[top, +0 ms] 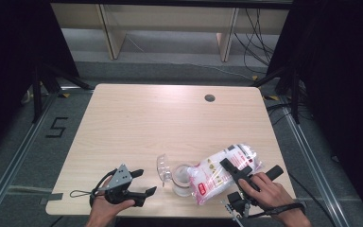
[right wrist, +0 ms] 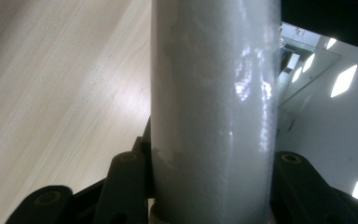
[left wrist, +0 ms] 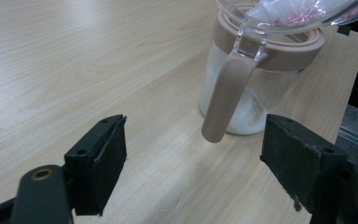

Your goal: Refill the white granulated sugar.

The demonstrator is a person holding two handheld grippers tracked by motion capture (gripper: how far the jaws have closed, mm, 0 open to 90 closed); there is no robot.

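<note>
Pale wood-grain tabletop (top: 137,123), near edge: clear glass jar with pinkish collar and open lid (top: 182,179). Soft white plastic refill bag (top: 222,171), slippery, shifting contents, tilted over jar mouth, clamped mid-body by right gripper (top: 234,169). Left gripper (top: 144,182) spread wide, empty, beside jar.

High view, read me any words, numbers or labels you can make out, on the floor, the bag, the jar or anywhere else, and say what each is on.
"5": black tape mark on the grey floor left of the light wooden table.
White plastic bag with red printed labels, held in the right gripper over the clear jar with the pink rim: print too small and blurred to read.
Jar: no text visible, in the left gripper view either.
</note>
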